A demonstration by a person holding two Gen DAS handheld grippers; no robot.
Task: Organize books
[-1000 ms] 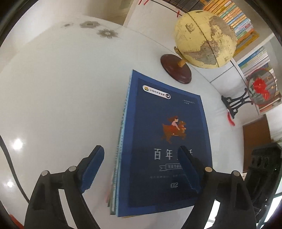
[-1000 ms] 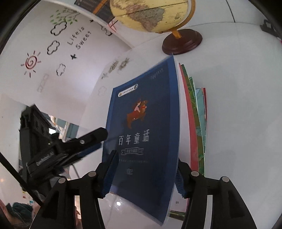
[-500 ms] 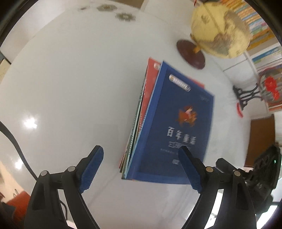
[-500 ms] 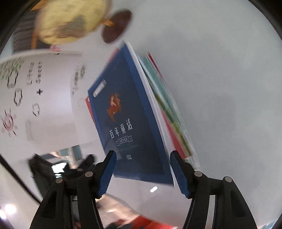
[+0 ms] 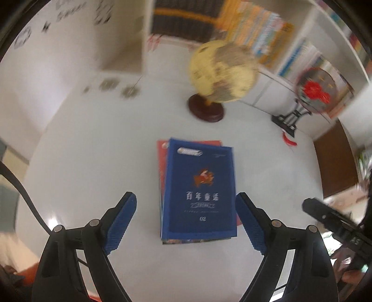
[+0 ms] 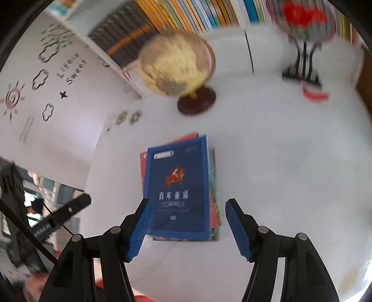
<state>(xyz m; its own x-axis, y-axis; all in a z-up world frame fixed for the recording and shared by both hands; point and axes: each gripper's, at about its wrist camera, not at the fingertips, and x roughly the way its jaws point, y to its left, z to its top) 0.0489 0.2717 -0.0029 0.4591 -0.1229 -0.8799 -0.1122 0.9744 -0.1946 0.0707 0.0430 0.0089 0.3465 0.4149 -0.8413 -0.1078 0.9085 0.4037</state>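
A stack of thin books lies flat on the white table (image 5: 93, 162), topped by a dark blue book (image 5: 200, 190) with a red one (image 5: 161, 158) peeking out underneath. My left gripper (image 5: 184, 194) hangs well above the stack, open, with nothing between its blue pads (image 5: 121, 220). My right gripper (image 6: 187, 201) is also raised over the blue book (image 6: 179, 185), open and apart from it. Each view catches the other gripper at its edge: the right gripper (image 5: 334, 223) and the left gripper (image 6: 62, 216).
A yellow globe (image 5: 223, 74) on a dark round base (image 5: 205, 109) stands behind the stack. A red round fan ornament (image 5: 318, 90) on a black stand sits at the back right. Filled bookshelves (image 6: 186, 18) line the wall beyond the table.
Both grippers have risen away from the stack, which now looks smaller. The blue book, tilted between the right fingers a second ago, lies flat on top. The right jaws stand wider.
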